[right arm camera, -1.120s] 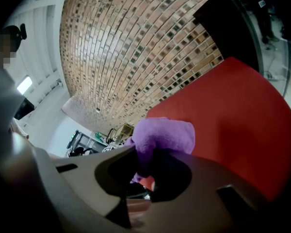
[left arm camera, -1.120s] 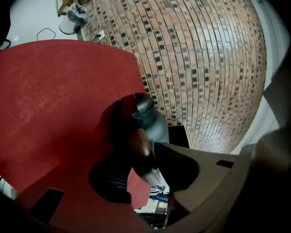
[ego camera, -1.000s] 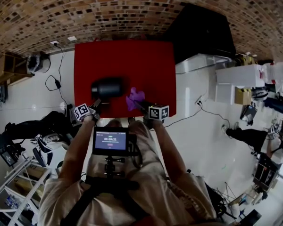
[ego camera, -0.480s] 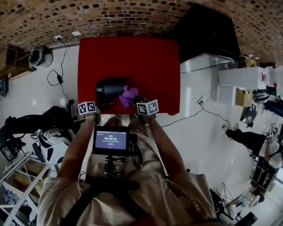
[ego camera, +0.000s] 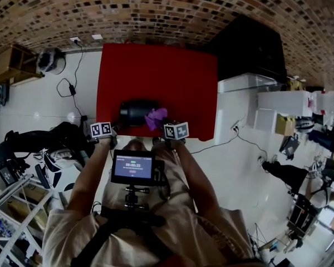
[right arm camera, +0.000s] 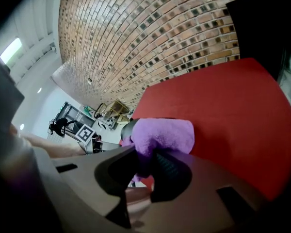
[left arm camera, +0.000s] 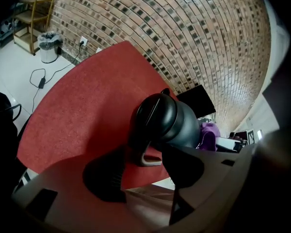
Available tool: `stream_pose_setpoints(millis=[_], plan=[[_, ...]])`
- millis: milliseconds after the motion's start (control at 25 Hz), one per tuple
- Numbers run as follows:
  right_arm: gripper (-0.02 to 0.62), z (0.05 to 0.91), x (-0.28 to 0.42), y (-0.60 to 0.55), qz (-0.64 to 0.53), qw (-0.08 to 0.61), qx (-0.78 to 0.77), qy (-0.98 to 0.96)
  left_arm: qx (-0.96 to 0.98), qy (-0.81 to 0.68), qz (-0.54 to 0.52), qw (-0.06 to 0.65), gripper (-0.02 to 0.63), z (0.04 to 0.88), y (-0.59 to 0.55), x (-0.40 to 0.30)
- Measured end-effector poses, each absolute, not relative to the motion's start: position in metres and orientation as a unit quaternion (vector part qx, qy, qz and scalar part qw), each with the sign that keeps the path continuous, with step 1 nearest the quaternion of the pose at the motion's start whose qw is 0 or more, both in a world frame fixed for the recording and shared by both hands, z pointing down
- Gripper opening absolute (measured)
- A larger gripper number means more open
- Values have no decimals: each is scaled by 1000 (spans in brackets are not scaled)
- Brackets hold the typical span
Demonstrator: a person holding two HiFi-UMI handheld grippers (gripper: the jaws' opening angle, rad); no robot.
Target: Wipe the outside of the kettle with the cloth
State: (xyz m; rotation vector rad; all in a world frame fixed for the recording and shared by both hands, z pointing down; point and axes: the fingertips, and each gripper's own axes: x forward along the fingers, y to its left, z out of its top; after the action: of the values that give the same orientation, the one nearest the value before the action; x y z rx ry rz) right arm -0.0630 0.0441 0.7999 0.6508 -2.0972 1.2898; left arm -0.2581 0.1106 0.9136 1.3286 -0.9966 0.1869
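A black kettle (ego camera: 136, 112) lies on its side near the front edge of the red table (ego camera: 156, 71). In the left gripper view the kettle (left arm camera: 167, 120) shows its lid and grey handle (left arm camera: 148, 159). My left gripper (left arm camera: 144, 171) is open, with the handle lying loose between the wide jaws; in the head view the left gripper (ego camera: 108, 128) sits at the kettle's left front. My right gripper (right arm camera: 145, 171) is shut on a purple cloth (right arm camera: 165, 135). That cloth (ego camera: 156, 117) rests against the kettle's right side, ahead of the right gripper (ego camera: 166, 124).
A black cabinet (ego camera: 247, 49) and a white box (ego camera: 245, 82) stand right of the table. Cables (ego camera: 72, 88) trail on the white floor to the left, near a bin (ego camera: 50, 60) and a wooden shelf (ego camera: 11, 65). A brick wall rises behind.
My right gripper has carried the cloth left until it meets the kettle. My left gripper has drawn back a little from the kettle's handle. The kettle has stayed put.
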Motion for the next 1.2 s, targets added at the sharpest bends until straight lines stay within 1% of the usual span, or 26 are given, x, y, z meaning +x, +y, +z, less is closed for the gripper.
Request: stream_pose_setpoints(millis=[240, 960, 1120, 1200], plan=[[78, 792, -49, 51, 484, 292, 247, -787, 601, -432, 142, 658, 235, 935, 117, -236], [80, 781, -41, 59, 477, 281, 256, -792, 598, -437, 185, 646, 233, 952, 123, -233], [80, 778, -34, 59, 466, 285, 262, -795, 608, -441, 199, 630, 233, 946, 122, -234], [78, 775, -29, 52, 443, 296, 272, -802, 617, -443, 203, 618, 233, 938, 120, -236]])
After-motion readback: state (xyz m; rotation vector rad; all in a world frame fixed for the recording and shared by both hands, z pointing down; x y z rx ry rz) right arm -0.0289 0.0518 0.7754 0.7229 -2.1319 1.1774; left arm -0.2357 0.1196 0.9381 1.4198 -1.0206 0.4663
